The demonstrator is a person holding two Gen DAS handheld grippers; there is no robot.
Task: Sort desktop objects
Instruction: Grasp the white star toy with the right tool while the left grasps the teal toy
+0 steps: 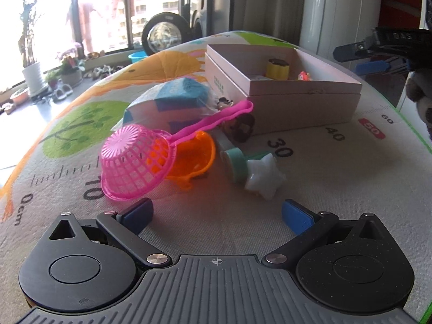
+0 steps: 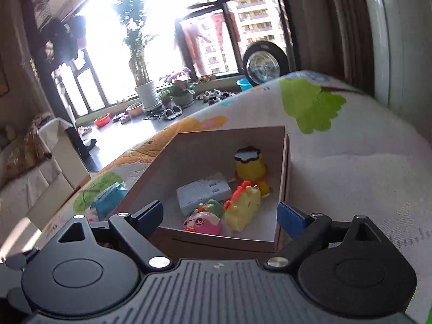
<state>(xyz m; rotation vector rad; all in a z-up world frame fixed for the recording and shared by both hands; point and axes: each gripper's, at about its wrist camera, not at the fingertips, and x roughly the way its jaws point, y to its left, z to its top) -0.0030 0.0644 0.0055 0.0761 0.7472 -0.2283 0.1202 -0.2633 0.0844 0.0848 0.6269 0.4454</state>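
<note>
My left gripper hovers open over the printed mat, with nothing between its blue fingers. Just ahead of it lie a pink strainer over an orange scoop, a teal tape roll and a white star. Behind them stands the pale open box. My right gripper is open above the box and holds nothing. In the box lie a yellow cup, a white block, a yellow chicken toy and a pink round toy.
A blue-patterned packet and a small dark figure lie beside the box. A plush toy shows at the right edge. The mat carries ruler marks and ends in a green border on the right. Beyond the table are a floor, plants and windows.
</note>
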